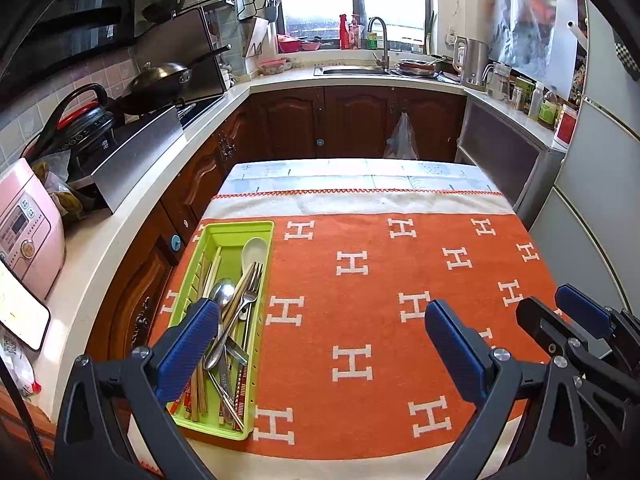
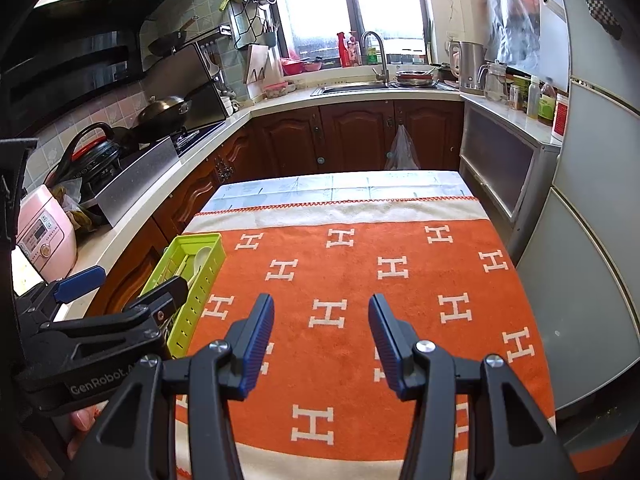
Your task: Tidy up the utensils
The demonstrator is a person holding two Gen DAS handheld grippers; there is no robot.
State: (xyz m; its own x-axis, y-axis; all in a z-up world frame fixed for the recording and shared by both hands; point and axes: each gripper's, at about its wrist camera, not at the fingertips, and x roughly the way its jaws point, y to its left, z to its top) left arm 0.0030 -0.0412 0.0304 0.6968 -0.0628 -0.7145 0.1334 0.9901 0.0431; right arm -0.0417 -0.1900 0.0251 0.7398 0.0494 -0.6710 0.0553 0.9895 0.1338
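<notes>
A lime-green utensil tray (image 1: 262,240) lies on the left side of the orange cloth (image 1: 360,320). It holds metal spoons (image 1: 222,294), a fork (image 1: 250,292), a white ceramic spoon (image 1: 254,250) and chopsticks (image 1: 212,268), all mixed together. My left gripper (image 1: 320,316) is open and empty, its left finger (image 1: 188,348) over the tray. My right gripper (image 2: 321,312) is open and empty above the middle of the cloth (image 2: 360,280). The tray (image 2: 200,280) also shows in the right wrist view, behind the left gripper (image 2: 120,284). The right gripper (image 1: 560,312) shows in the left wrist view.
The cloth covers a small table with a pale blue sheet (image 1: 360,172) at its far end. A counter with a pink cooker (image 1: 28,232) and a stove (image 1: 160,120) runs along the left. Wooden cabinets (image 1: 356,120) and a sink (image 1: 352,70) lie beyond; a fridge (image 1: 600,184) stands right.
</notes>
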